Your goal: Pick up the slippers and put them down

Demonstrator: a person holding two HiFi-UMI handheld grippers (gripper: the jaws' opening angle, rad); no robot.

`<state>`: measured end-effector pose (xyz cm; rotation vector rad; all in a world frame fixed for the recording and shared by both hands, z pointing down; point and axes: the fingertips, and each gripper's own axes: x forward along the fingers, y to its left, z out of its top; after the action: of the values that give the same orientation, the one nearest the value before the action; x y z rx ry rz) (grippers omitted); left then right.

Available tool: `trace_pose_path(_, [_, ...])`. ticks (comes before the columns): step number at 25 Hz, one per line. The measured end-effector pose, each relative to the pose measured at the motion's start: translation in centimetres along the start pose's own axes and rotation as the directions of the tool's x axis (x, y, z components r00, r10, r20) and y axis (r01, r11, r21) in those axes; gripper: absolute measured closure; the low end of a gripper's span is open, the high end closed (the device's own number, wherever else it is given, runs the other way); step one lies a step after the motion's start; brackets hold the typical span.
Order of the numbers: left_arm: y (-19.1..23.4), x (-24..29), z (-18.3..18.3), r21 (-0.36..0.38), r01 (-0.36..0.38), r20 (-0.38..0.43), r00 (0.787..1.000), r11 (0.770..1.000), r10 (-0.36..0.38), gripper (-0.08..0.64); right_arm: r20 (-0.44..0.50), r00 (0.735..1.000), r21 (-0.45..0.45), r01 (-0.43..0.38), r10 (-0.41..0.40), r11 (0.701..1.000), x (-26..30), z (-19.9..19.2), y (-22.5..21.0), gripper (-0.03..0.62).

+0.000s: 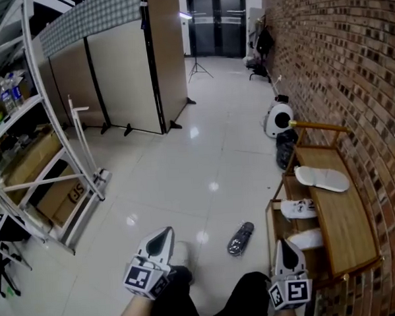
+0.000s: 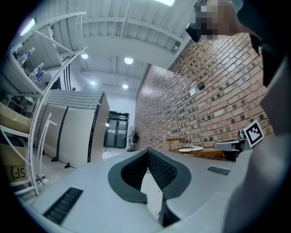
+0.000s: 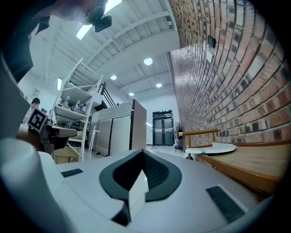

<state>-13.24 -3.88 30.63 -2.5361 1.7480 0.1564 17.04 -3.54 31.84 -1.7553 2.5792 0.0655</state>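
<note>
A white slipper [image 1: 322, 178] lies on top of the wooden shoe rack [image 1: 349, 225] by the brick wall. Two more white slippers [image 1: 299, 209] [image 1: 306, 239] rest on its lower shelf. A dark slipper [image 1: 241, 238] lies on the tiled floor left of the rack. My left gripper [image 1: 166, 233] is held low over the floor, shut and empty, left of the dark slipper. My right gripper [image 1: 284, 243] is shut and empty beside the rack's near end. The right gripper view shows the shut jaws [image 3: 142, 151] with the top slipper [image 3: 218, 148] ahead on the right.
A white metal shelf unit [image 1: 26, 163] with cardboard boxes stands at the left. Folding partition screens [image 1: 124, 78] stand at the back left. A white device [image 1: 278, 120] and a dark bag [image 1: 286, 148] sit past the rack. The brick wall [image 1: 351, 60] runs along the right.
</note>
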Motion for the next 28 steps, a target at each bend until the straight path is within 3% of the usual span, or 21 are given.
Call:
trace_pose_path(8, [3.6,2.4,-0.9,-0.02,-0.005,0.0,1.0,1.0,0.005,0.557,-0.028,1.0,-0.014,-0.01,0.01,1.0,4.4,-1.2,1.4,0.584])
trace_pose_path(19, [4.6,10.2,-3.0,-0.059,0.059,-0.013,0.998,0.997,-0.059,0.557,-0.071,0.997,-0.032,0.025,-0.027,0.999,10.0,-2.0,-1.1,0.584])
trace_pose_path(25, [3.0,15.0,-3.3,-0.071,0.152,-0.013,0.988,0.986,-0.153,0.557,-0.017,0.995,-0.042,0.099,-0.099,0.994,10.4,-0.3,-3.2,0.583])
trace_pose_path(28, [0.0,17.6,-3.4,-0.068,0.24,-0.017,0.97,0.969,-0.241,0.557,-0.027,0.986,-0.053,0.164,-0.166,0.985,8.9,-0.2,-5.1,0.584])
